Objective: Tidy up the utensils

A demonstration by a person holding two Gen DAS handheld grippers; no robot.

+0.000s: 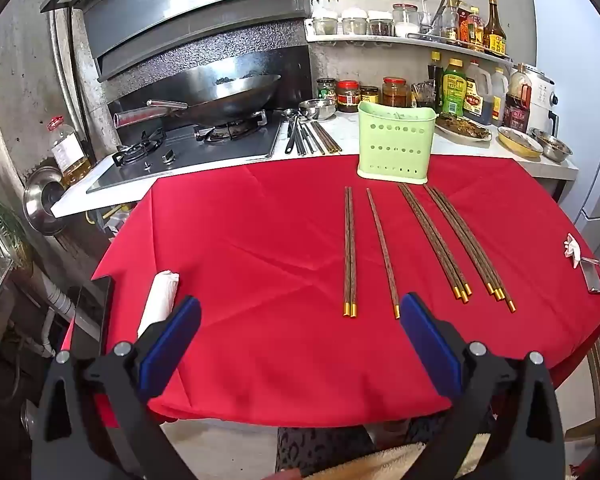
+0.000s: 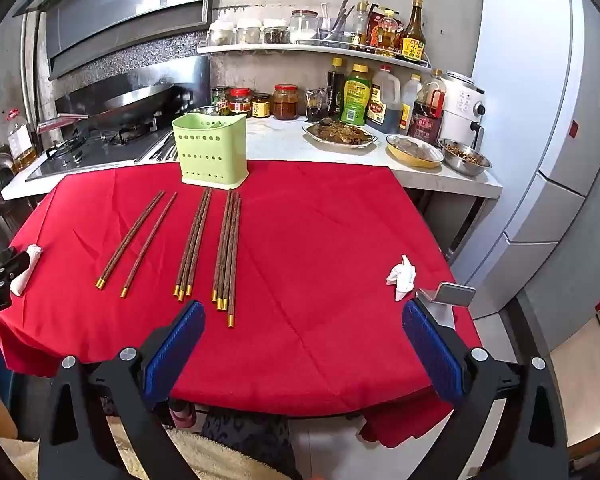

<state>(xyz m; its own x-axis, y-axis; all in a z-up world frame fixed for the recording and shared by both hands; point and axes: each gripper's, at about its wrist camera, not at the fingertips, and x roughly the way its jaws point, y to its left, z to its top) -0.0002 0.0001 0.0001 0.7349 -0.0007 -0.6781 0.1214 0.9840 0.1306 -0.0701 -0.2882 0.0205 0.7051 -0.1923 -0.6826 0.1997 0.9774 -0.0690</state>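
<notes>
Several brown chopsticks with gold tips lie in groups on the red tablecloth (image 1: pixel 260 248): a pair (image 1: pixel 349 252), a single one (image 1: pixel 382 252), and two bundles (image 1: pixel 434 242) (image 1: pixel 470 244). They also show in the right wrist view (image 2: pixel 228 252). A light green perforated utensil holder (image 1: pixel 396 140) (image 2: pixel 211 148) stands upright at the table's far edge, beyond the chopsticks. My left gripper (image 1: pixel 300 312) is open and empty, near the front edge, short of the chopsticks' gold tips. My right gripper (image 2: pixel 304 316) is open and empty, to the right of the bundles.
A rolled white cloth (image 1: pixel 160 304) and a dark phone (image 1: pixel 92 308) lie at the table's left. A crumpled tissue (image 2: pixel 402 276) and a metal stand (image 2: pixel 446 296) sit at its right. Behind the table are a stove with a wok (image 1: pixel 228 96), jars, bottles and food dishes (image 2: pixel 340 132).
</notes>
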